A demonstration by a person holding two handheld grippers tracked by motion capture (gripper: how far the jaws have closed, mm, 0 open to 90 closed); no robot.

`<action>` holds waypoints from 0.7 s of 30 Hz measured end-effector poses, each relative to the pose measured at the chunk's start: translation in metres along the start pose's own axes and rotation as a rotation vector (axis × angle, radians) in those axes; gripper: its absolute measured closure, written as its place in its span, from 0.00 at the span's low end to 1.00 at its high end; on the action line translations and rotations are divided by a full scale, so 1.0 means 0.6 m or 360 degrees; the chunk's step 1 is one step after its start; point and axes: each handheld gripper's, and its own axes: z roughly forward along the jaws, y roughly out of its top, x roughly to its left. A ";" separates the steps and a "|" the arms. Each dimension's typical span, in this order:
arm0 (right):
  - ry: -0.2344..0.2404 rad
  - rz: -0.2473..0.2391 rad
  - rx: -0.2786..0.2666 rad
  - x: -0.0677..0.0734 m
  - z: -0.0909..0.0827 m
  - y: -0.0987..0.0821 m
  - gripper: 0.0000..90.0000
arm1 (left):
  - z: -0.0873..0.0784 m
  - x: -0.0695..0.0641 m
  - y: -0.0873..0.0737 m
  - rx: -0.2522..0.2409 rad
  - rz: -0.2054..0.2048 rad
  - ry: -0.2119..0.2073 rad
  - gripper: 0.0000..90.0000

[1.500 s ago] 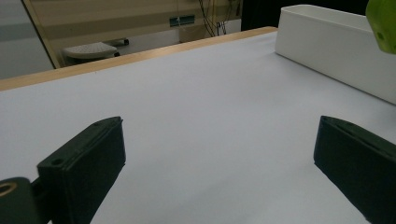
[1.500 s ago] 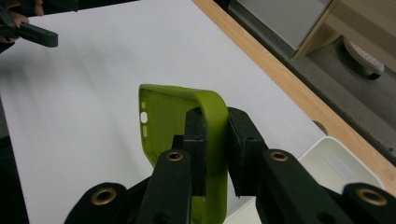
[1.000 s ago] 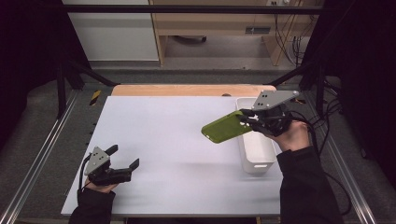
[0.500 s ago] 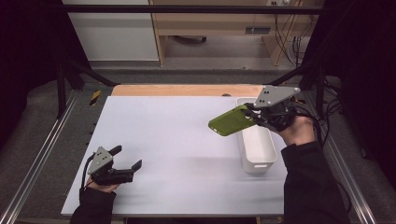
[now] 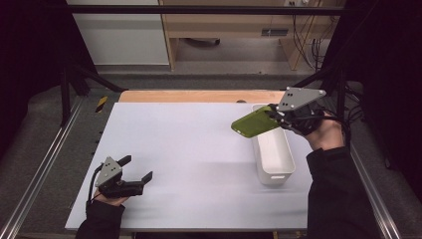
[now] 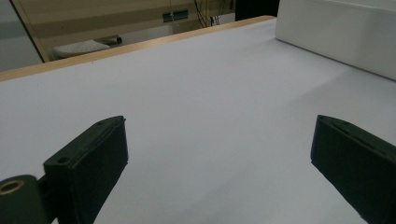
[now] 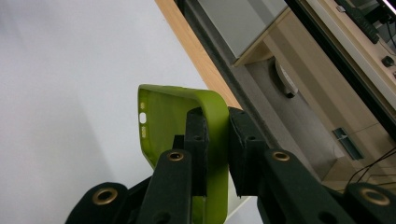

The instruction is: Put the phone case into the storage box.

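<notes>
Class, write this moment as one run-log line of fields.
right gripper: shut on green phone case, held above white bin | left gripper: open, nothing between fingers

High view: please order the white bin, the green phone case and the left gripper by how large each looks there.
1. white bin, clearly largest.
2. green phone case and left gripper: they look about alike. The case is lifted in the right gripper, nearer the camera, so I leave these two unranked.

White bin (image 5: 272, 155) on tbl (image 5: 189, 149)
</notes>
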 end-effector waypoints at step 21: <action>-0.0118 -0.0042 0.0050 -0.037 -0.006 -0.005 0.88 | 0.002 -0.004 0.000 -0.0007 0.0022 -0.0018 0.04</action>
